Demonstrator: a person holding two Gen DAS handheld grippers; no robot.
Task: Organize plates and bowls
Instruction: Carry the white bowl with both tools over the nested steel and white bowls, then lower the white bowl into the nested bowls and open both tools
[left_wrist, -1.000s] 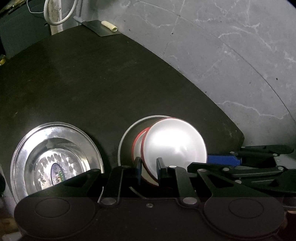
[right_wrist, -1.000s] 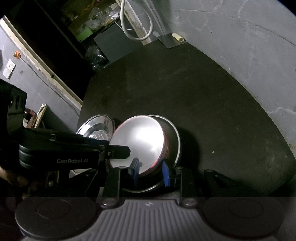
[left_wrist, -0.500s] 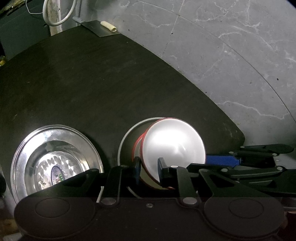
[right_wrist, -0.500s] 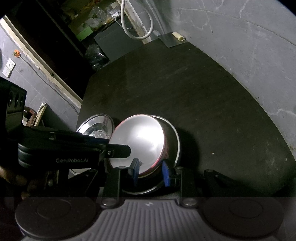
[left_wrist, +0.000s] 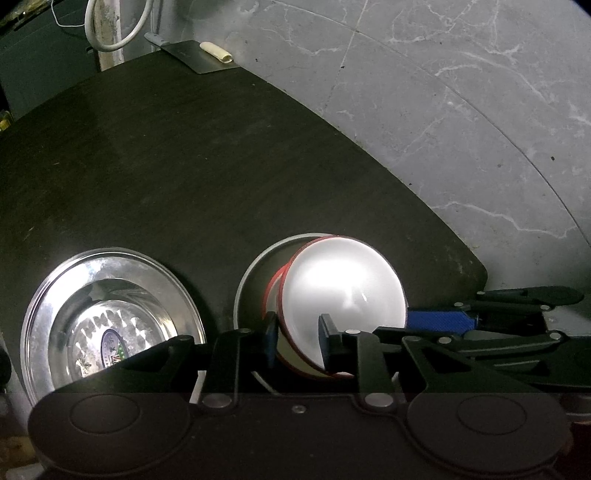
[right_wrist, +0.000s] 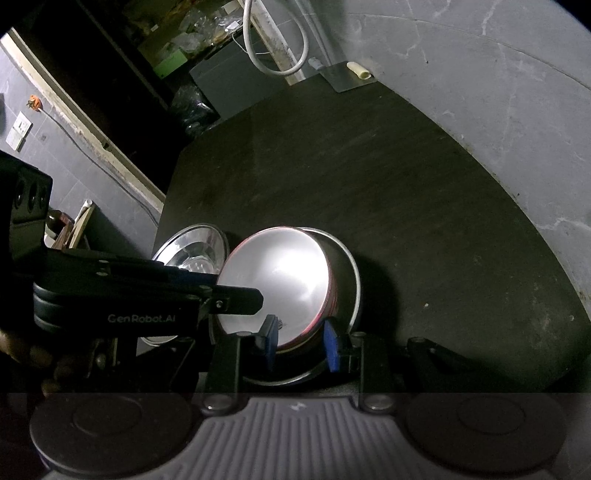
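Observation:
A white bowl with a red rim (left_wrist: 343, 288) leans tilted inside a larger steel bowl (left_wrist: 251, 273) on the dark table (left_wrist: 184, 166). Behind it shows a second red rim (left_wrist: 271, 291). My left gripper (left_wrist: 298, 334) straddles the white bowl's near rim; its jaws are opening and the pads stand off the wall. In the right wrist view my right gripper (right_wrist: 301, 341) is shut on the same bowl (right_wrist: 273, 280), one blue pad inside and one outside. The steel bowl's rim (right_wrist: 352, 280) curves around it. The left gripper's tip (right_wrist: 240, 301) lies across the bowl's left edge.
A steel plate (left_wrist: 48, 306) holding a small steel bowl (left_wrist: 110, 332) with a sticker sits to the left, close to the table edge. A metal sheet (left_wrist: 195, 55) and a white hose (left_wrist: 110, 37) lie at the far side. Marble floor (left_wrist: 443, 92) lies beyond the table's curved edge.
The left gripper's fingers have spread apart around the bowl's rim. The bowl and the right gripper have stayed where they were.

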